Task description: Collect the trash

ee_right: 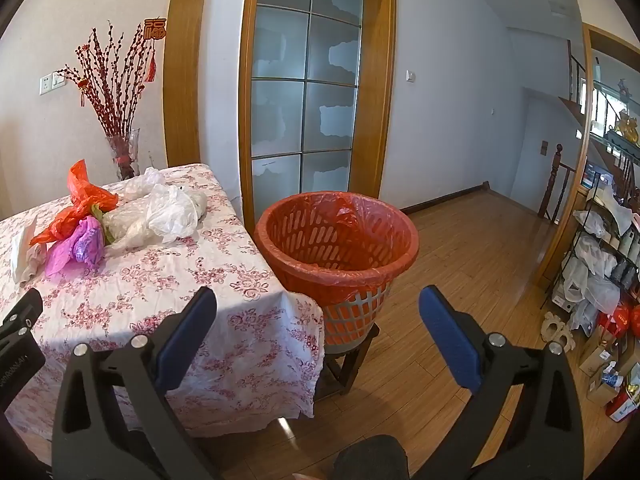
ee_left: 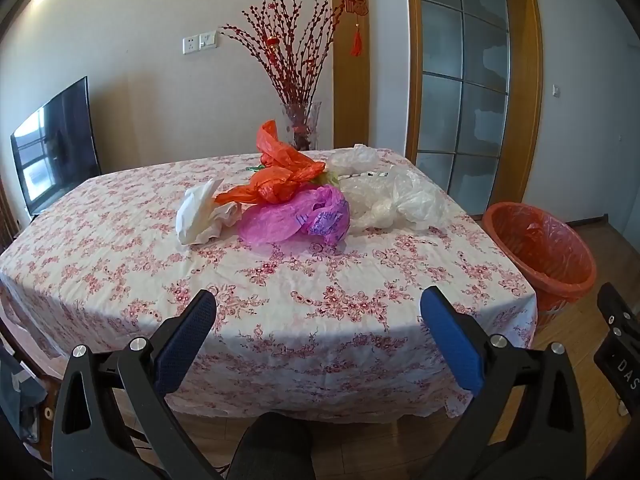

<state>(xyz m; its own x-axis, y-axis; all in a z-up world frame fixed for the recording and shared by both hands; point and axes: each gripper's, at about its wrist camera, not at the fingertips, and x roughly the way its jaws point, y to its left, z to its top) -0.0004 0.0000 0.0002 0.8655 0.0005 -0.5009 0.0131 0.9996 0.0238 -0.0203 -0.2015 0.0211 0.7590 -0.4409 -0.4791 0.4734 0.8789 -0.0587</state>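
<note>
The table (ee_left: 100, 248) bears the trash heaped mid-top, well apart from both grippers. The lined basket (ee_right: 336, 236) sits just beside its corner, seemingly raised on a stool for easy drops. The left gripper (ee_left: 318, 340) and right gripper (ee_right: 318, 340) hang back, jaws wide and empty: orange bag (ee_left: 280, 176), pink bag (ee_left: 296, 216), clear bags (ee_left: 396, 200) and crumpled paper (ee_left: 200, 216) all untouched.

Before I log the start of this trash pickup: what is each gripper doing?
Left gripper: open, holding nothing, short of the table.
Right gripper: open, holding nothing.

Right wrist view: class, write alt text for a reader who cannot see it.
The open, empty right gripper points at an orange-lined wastebasket on a small stool beside a table. Crumpled orange, pink and clear plastic bags lie on its floral cloth.
</note>
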